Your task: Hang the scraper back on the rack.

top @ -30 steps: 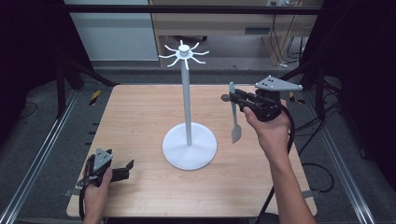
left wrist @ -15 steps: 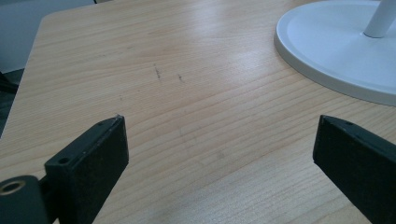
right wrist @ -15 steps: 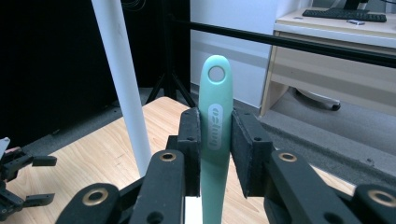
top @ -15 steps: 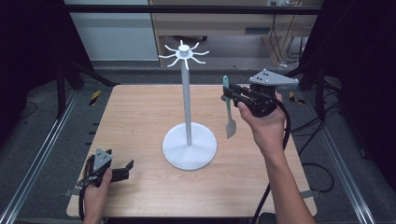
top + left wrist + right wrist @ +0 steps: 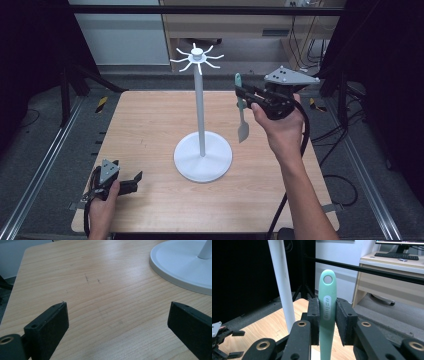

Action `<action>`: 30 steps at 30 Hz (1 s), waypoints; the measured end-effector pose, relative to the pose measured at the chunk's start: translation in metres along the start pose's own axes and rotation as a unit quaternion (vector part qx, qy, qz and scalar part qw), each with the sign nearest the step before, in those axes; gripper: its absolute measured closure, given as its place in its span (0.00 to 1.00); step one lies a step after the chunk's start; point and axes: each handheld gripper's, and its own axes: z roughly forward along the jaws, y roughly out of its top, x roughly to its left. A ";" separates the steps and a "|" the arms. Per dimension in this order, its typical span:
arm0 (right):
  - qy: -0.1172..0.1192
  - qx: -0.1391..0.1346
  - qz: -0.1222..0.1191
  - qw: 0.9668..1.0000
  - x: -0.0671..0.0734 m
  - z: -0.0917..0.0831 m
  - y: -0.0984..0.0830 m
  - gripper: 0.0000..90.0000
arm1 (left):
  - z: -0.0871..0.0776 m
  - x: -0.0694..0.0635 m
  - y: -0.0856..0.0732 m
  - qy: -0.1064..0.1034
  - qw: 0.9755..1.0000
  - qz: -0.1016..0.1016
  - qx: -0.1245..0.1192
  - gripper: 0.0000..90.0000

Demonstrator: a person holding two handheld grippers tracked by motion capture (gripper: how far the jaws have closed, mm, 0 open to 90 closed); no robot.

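A white stand (image 5: pixel 202 115) with a round base (image 5: pixel 203 159) and short hooks at its top (image 5: pixel 197 56) rises from the middle of the wooden table (image 5: pixel 150 120). My right gripper (image 5: pixel 242 94) is shut on the green handle of a spatula (image 5: pixel 239 92), held upright to the right of the pole, its grey blade (image 5: pixel 243 131) hanging down. The right gripper view has the handle (image 5: pixel 327 310) clamped between the pads, its hanging hole uppermost, and the pole (image 5: pixel 282 282) to the left. My left gripper (image 5: pixel 136 181) rests open at the table's front left, nothing between its jaws (image 5: pixel 117 322).
The stand's base (image 5: pixel 182 267) lies just ahead and right of my left gripper. Metal rails (image 5: pixel 45 165) run along both sides of the table. A desk with a keyboard (image 5: pixel 397 255) and cables stand beyond the far edge.
My right hand has lifted the spatula higher and carried it a little left toward the pole. The left gripper has stayed where it was.
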 end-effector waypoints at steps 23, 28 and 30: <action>0.014 -0.018 -0.011 1.000 0.014 -0.005 0.010 0.83 | 0.000 0.001 0.000 0.003 1.000 0.001 -0.001 0.03; 0.014 -0.022 -0.013 1.000 0.016 -0.008 0.010 0.83 | 0.000 0.001 0.000 0.003 1.000 -0.001 -0.002 0.03; 0.014 -0.025 -0.012 1.000 0.017 -0.009 0.013 0.83 | 0.000 0.001 0.000 0.003 1.000 0.000 -0.001 0.03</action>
